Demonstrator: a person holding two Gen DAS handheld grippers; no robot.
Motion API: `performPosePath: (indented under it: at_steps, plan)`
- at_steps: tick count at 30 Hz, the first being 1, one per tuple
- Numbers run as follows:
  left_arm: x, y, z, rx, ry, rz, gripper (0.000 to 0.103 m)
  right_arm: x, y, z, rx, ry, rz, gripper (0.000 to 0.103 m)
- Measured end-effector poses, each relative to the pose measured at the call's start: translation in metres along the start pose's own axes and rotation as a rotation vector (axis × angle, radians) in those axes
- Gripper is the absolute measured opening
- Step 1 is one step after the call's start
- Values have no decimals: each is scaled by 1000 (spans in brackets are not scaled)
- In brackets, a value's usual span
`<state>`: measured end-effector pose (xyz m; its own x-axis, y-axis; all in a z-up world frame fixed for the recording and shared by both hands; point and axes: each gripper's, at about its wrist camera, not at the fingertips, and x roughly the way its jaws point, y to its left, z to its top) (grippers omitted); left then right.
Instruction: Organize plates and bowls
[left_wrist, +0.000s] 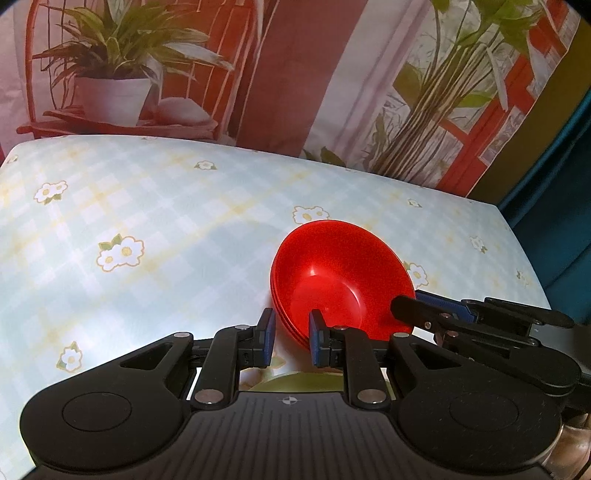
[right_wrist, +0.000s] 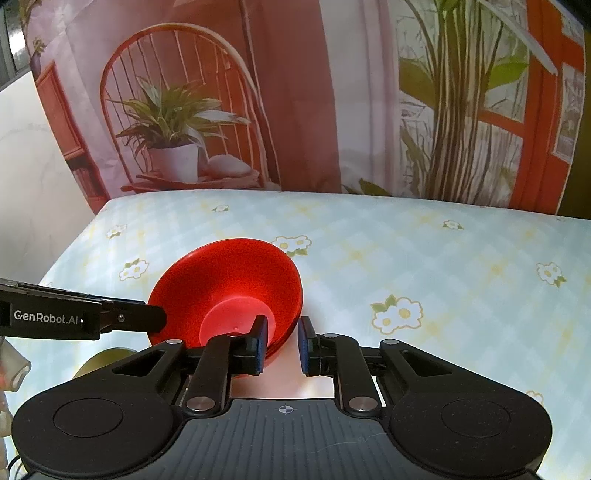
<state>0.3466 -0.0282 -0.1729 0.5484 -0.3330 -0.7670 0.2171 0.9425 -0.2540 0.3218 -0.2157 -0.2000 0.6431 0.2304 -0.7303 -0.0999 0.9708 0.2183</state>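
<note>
A stack of red bowls (left_wrist: 332, 273) (right_wrist: 229, 280) stands tilted on the flowered tablecloth. My left gripper (left_wrist: 291, 336) has one finger inside the stack and one outside, its pads pressed on the near rim. The right gripper (right_wrist: 282, 343) straddles the opposite rim: its left pad lies against the inner wall, while a gap shows between the outer wall and the right pad. Each gripper reaches into the other's view from the side: the right one's fingers (left_wrist: 406, 310), the left one's fingers (right_wrist: 147, 317).
An olive-green dish (left_wrist: 295, 384) (right_wrist: 103, 358) lies partly hidden under the grippers near the table's front. The table (left_wrist: 147, 221) ends at a printed backdrop with a plant and a chair behind. A dark blue surface lies past the table's right edge.
</note>
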Motion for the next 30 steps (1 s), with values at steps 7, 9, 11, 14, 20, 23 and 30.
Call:
performPosePath:
  at_steps: [7,9,11,14,20,23,30]
  plan:
    - [6,5,1,-22,6,-14,20,5,-3,-1,17,8,11,21]
    - [8,6,2,-31,7,-19,20,8,-3,-2,22,12,18,22]
    - [10,8,3,-40,10,-24,20,10,-4,-3,29,16,24,22]
    - [14,10,3,-54,12,-29,20,14,-5,-3,38,21,32,23]
    - [21,12,4,-73,18,-43,20,18,-4,-5,42,24,41,22]
    - [23,13,3,-82,18,-50,20,18,-4,-4,42,24,42,22]
    - [21,14,0,-101,12,-64,20,18,-4,-4,52,27,40,21]
